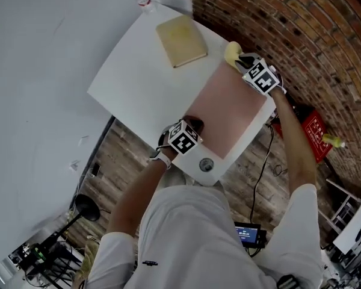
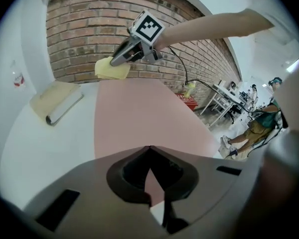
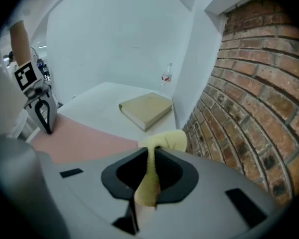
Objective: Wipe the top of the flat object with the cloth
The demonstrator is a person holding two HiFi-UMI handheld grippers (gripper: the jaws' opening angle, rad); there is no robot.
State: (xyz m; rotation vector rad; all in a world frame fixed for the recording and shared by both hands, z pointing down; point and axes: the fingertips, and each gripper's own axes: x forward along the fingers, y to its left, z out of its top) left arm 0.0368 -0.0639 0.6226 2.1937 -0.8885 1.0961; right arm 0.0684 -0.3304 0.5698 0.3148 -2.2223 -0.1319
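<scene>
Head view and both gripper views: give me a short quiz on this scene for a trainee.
1. True or false: the right tongs are shut on the yellow cloth.
2. Fill in: the left tongs stand at the near edge of the ____ sheet.
3. The tan book lies: A on that sheet; B on the white table, beside the sheet; C against the left tongs.
Key: 1 true; 2 pink; 3 B.

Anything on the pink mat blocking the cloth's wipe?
Nothing visible lies on the pink mat ahead of the cloth. Only the left gripper sits at its near edge; the book lies off the mat.
</scene>
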